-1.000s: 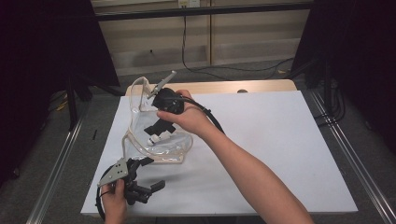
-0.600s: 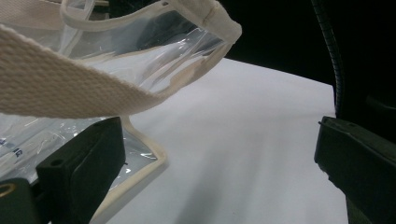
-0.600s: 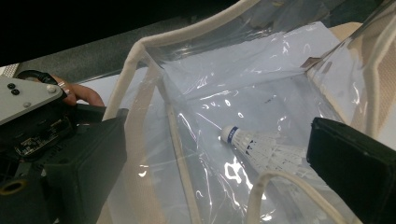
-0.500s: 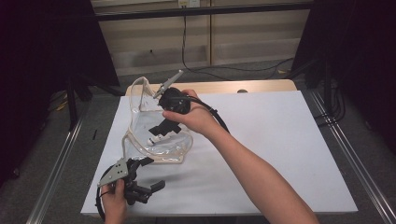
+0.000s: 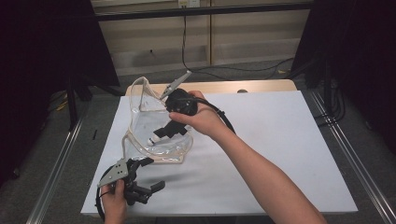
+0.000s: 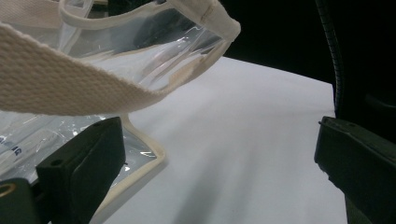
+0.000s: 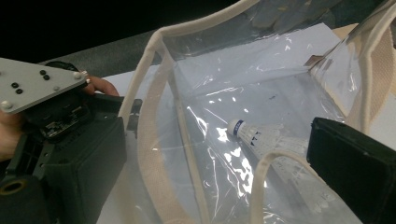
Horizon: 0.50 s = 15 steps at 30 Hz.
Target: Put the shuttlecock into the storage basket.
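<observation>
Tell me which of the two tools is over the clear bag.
The right tool: it reaches over the clear bag, above the shuttlecock inside. The left tool stands beside the bag, near the table's front edge.

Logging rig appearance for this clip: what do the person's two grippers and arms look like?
Both are black handheld grippers with blocky, flat black jaws. The left gripper carries a grey three-cornered plate on top, studded with small dark screws. The right gripper has a silvery rod poking from its back and a black cable trailing along the forearm. Both forearms are bare; no sleeves or gloves are visible.

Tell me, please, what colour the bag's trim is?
Cream trim on a clear plastic bag; right gripper view shows it best.
</observation>
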Available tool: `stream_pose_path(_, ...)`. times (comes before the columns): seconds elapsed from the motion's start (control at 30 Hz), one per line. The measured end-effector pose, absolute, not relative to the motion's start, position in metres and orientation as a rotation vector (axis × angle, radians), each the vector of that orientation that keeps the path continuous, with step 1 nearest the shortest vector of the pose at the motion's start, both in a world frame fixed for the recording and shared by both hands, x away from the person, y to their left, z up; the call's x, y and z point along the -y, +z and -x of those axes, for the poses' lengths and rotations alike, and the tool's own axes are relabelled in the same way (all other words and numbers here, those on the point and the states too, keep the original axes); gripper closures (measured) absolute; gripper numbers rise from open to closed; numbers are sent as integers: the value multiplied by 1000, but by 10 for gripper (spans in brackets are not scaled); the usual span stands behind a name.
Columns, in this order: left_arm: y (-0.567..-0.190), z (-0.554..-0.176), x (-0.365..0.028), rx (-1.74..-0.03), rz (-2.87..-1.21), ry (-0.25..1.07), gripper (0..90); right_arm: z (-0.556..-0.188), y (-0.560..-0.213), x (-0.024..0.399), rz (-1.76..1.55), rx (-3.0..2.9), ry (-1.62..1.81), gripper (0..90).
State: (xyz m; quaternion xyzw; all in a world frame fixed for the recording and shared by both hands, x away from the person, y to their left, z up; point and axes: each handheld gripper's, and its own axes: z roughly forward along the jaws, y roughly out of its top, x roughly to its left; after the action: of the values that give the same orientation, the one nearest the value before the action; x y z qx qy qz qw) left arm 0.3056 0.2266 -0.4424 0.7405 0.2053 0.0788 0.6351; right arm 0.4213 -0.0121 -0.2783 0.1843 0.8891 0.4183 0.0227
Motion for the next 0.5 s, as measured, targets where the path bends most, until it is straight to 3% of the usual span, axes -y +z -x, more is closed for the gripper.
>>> stream_pose_path(0.5, -442, -306, -225, -467, -1695, 182, 20, -411, -284, 33, -562, -2752, 1366, 43)
